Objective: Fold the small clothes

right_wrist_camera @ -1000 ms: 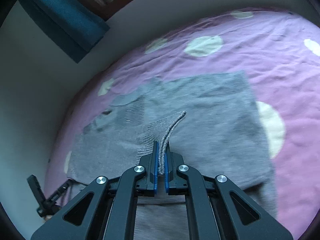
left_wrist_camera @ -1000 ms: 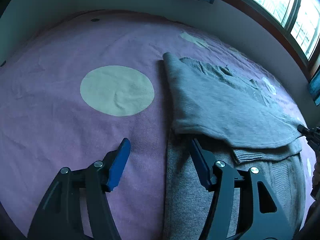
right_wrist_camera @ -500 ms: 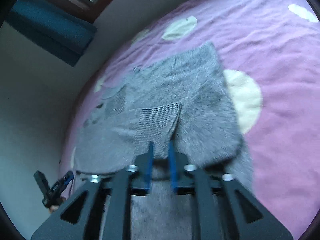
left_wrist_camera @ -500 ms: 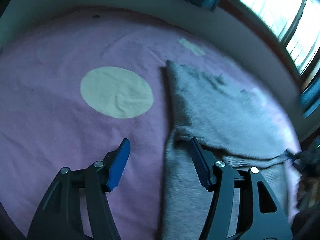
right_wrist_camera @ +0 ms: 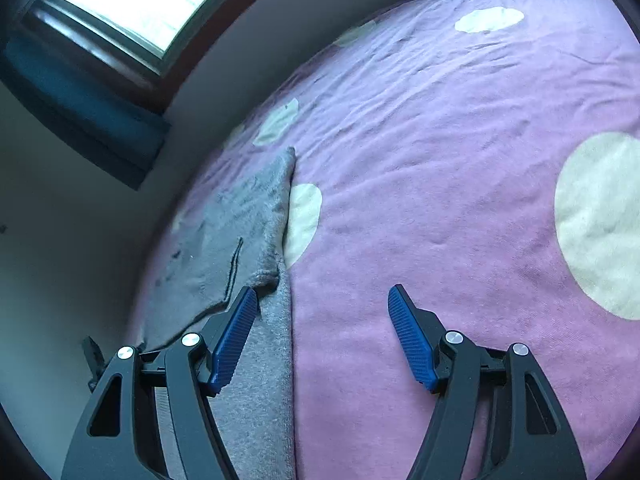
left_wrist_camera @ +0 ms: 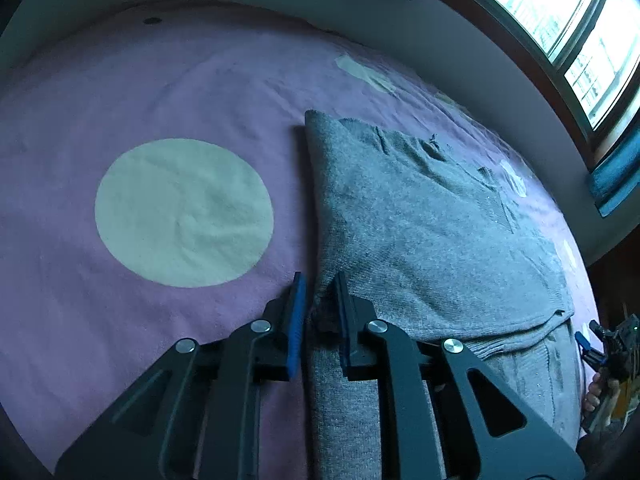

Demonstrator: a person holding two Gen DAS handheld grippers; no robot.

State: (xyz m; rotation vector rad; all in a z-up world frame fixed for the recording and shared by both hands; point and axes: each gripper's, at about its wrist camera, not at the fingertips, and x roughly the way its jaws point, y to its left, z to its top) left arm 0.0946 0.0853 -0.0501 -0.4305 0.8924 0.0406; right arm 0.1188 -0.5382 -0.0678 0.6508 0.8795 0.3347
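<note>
A grey knitted sweater (left_wrist_camera: 420, 220) lies partly folded on a pink blanket (left_wrist_camera: 120, 80) with cream dots. My left gripper (left_wrist_camera: 320, 300) is at the sweater's near left edge. Its jaws are closing, and a bunch of that folded edge is pinched between the blue pads. In the right wrist view the sweater (right_wrist_camera: 240, 216) lies to the left. My right gripper (right_wrist_camera: 322, 291) hovers over the pink blanket (right_wrist_camera: 440, 160) beside the sweater's edge. Its jaws are opening, with nothing between them. The left fingertip (right_wrist_camera: 240, 316) overlaps the sweater's border.
A large cream dot (left_wrist_camera: 184, 212) lies left of the sweater. A wall, a bright window (left_wrist_camera: 560, 12) and blue curtains (right_wrist_camera: 80, 104) close off the far side. The other gripper, held in a hand (left_wrist_camera: 600, 360), shows at the right edge of the left wrist view.
My right gripper let go of the sweater's ribbed edge, opened wide and swung right over the blanket. My left gripper moved in and closed on the sweater's near edge.
</note>
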